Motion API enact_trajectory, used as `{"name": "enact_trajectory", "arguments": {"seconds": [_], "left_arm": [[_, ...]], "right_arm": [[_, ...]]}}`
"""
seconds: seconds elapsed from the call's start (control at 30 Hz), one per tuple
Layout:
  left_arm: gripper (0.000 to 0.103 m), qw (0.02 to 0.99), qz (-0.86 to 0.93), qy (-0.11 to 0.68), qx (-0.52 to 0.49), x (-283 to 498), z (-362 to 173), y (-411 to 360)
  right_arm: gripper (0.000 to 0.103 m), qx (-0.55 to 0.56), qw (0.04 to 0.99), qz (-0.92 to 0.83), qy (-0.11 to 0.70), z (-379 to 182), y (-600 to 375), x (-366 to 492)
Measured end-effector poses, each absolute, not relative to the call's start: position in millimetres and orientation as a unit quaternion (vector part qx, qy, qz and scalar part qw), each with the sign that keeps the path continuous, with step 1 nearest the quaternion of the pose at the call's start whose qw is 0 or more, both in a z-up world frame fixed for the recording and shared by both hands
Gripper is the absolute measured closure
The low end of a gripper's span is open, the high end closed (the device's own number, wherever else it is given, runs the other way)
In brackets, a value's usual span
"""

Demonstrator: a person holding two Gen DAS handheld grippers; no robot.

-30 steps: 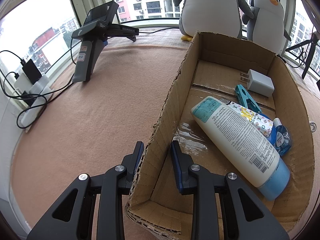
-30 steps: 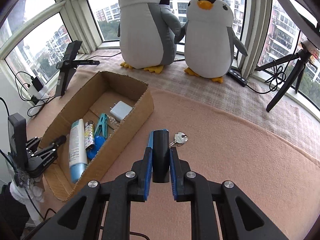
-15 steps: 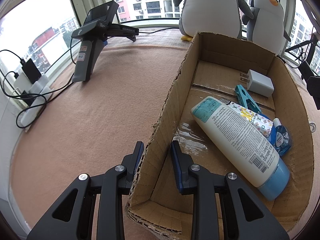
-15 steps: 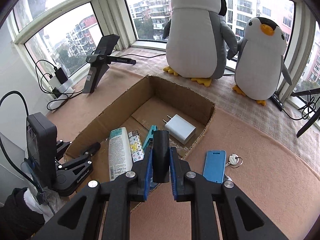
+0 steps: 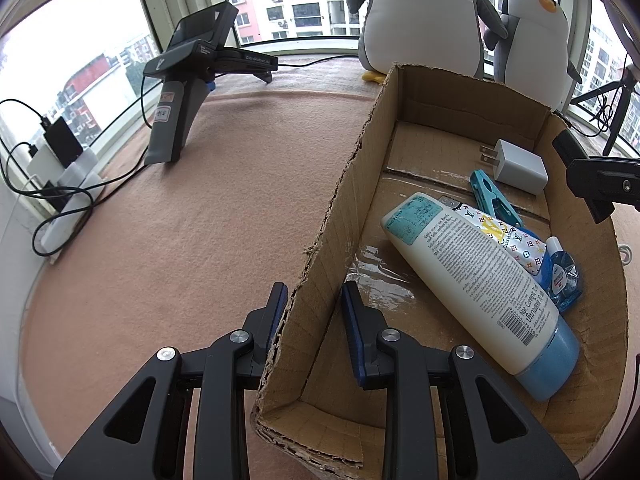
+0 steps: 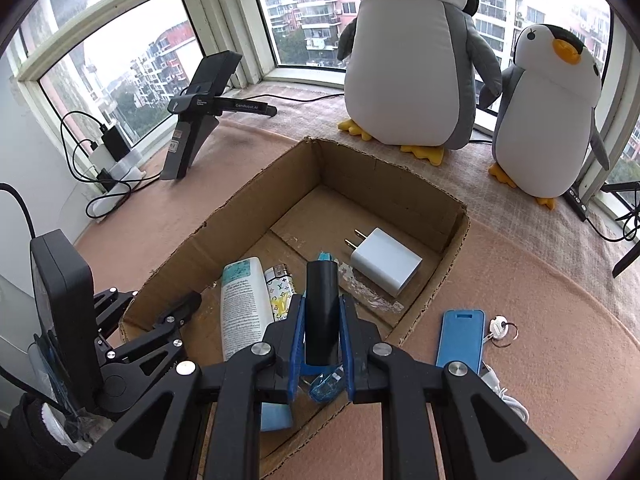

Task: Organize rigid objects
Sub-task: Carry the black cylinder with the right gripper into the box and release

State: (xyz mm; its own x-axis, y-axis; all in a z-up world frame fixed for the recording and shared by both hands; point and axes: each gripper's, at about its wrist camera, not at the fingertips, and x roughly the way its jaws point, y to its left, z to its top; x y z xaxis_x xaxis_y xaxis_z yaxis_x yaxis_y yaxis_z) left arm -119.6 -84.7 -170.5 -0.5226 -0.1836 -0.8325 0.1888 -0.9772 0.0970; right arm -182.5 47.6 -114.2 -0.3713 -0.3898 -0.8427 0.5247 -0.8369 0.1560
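Note:
A cardboard box lies on the pink cloth. My left gripper is shut on the box's near left wall. Inside lie a white lotion tube, a patterned lighter, a teal clip, a white charger and a small blue bottle. My right gripper is shut on a black cylinder and hovers over the box's near right part. In the left wrist view the right gripper enters from the right edge.
A blue phone-like case, keys and a white cable lie on the cloth right of the box. Two plush penguins stand behind it. A black gripper stand and a power strip are at the left window.
My right gripper carried the black cylinder leftward from the open cloth to above the box; it now shows at the left wrist view's right edge. The left gripper kept still on the wall.

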Motion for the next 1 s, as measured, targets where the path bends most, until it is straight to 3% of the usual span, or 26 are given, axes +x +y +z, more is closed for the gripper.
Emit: {"name": "enact_trajectory", "arguments": {"seconds": [0.3,0.37,0.4,0.47,0.63,1.0], "left_arm": [[0.077,0.107,-0.873,0.003,0.477,-119.4,-170.6,-84.5],[0.077,0.107,-0.873,0.003,0.477,-119.4,-170.7,-84.6],[0.077,0.107,-0.873,0.003,0.477,-119.4,-170.6,-84.6],[0.077,0.107,-0.873,0.002,0.477,-119.5,-170.5,-84.5],[0.077,0.107,-0.873,0.003,0.477,-119.4,-170.6,-84.6],[0.077,0.107,-0.873,0.002,0.477,-119.4,-170.6,-84.7]], "right_arm": [[0.087,0.484,0.282,-0.824,0.079,-115.3,37.4,-183.2],[0.076,0.482,0.282,-0.825,0.082,-114.4,36.9,-182.8],[0.065,0.48,0.28,-0.828,0.082,-113.4,37.2,-182.4],[0.052,0.474,0.277,-0.832,0.082,-111.3,38.3,-182.0],[0.034,0.468,0.269,-0.838,0.085,-107.6,39.8,-182.4],[0.032,0.463,0.26,-0.843,0.085,-102.4,45.3,-181.7]]}}
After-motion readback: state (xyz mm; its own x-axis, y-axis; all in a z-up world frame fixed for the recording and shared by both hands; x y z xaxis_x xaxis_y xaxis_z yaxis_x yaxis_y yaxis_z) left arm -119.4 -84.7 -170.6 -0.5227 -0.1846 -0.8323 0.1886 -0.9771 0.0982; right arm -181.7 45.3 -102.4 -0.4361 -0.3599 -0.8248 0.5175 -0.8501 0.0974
